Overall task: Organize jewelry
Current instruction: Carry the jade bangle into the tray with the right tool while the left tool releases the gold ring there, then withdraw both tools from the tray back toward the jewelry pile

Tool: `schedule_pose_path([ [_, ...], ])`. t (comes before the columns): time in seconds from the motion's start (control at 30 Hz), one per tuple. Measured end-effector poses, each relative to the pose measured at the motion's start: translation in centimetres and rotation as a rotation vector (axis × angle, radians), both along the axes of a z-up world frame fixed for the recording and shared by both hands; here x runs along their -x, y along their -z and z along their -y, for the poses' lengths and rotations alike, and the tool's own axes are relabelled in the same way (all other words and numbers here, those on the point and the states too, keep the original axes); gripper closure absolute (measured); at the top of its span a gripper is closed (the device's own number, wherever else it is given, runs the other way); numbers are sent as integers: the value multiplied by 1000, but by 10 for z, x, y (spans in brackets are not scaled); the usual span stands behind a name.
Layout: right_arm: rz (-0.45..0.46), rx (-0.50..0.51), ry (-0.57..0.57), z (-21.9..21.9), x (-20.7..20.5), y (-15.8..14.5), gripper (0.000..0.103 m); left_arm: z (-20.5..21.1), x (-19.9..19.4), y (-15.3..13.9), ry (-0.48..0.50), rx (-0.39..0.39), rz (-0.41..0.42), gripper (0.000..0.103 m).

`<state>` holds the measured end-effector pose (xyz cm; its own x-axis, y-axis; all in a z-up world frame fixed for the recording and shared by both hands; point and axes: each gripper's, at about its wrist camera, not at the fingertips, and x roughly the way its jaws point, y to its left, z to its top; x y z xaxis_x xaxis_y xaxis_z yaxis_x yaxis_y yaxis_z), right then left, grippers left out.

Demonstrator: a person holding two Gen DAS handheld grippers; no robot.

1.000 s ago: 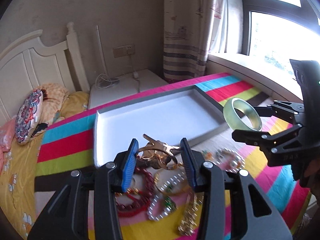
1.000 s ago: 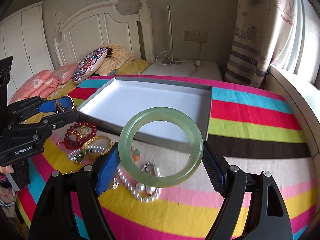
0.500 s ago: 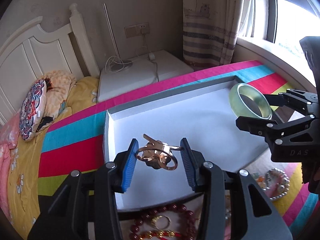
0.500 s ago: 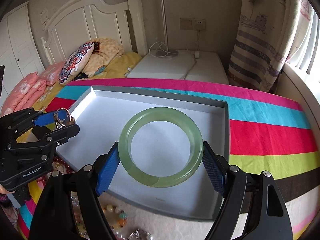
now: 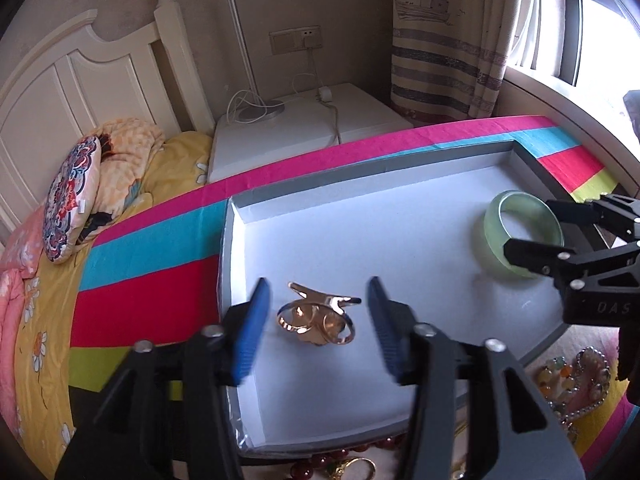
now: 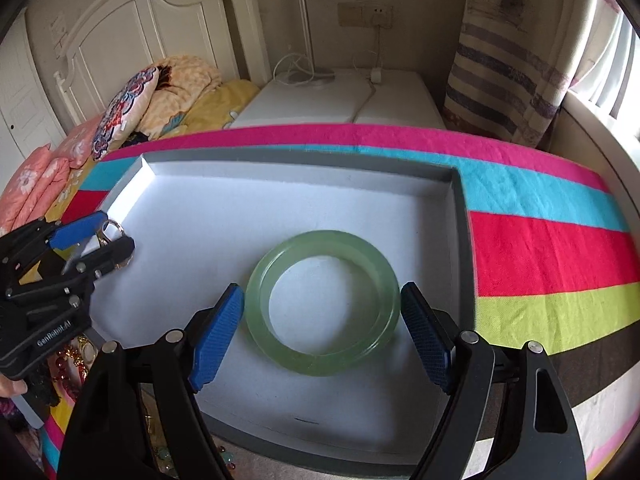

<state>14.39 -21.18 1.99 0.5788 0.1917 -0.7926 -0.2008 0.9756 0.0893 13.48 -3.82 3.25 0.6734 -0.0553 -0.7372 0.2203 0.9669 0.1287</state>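
Striped cloth in pink, blue, red and green covers the table [image 6: 540, 248], and on it sits my shallow grey tray with a white floor [image 5: 400, 216], its long side running left to right in front of me. Green jade-like bangle [image 6: 322, 303] lies flat on the tray floor toward the tray's right edge, ringed by my right hand-held gripper [image 6: 321, 334], whose blue pads stand apart and just clear of it on both sides. Gold-coloured metal ring cluster [image 5: 316, 318] rests near the tray's left edge, straight ahead between the fingers of my left hand-held gripper [image 5: 316, 322], which is spread wide and not touching it. Both pieces look delivered, I judge. Loose beads and bracelets [image 5: 568, 384] wait on the cloth at the table's near edge, behind both grippers; I must draw back toward myself to reach them.
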Motion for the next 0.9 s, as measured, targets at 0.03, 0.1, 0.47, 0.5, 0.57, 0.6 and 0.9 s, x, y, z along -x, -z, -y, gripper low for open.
schedule_pose_path([
  [0.03, 21, 9, 0, 0, 3, -5, 20, 0, 2, -1, -2, 0, 8, 35],
  [0.1, 48, 12, -8, -1, 8, -12, 20, -1, 8, -4, -7, -2, 22, 33],
  [0.47, 146, -3, -22, 0, 52, -49, 18, 0, 62, -33, -52, -42, 134, 9],
  [0.5, 153, 0, -25, 1, 56, -50, 17, -1, 68, -37, -57, -41, 145, 7],
  [0.57, 163, 6, -35, 0, 66, -52, 17, -4, 86, -43, -86, -49, 177, 5],
  [0.6, 166, 10, -38, -1, 71, -52, 17, -7, 93, -45, -100, -48, 188, 5],
  [0.9, 169, -46, -14, 8, 118, -38, 16, -49, 168, -39, -235, 45, 205, 2],
])
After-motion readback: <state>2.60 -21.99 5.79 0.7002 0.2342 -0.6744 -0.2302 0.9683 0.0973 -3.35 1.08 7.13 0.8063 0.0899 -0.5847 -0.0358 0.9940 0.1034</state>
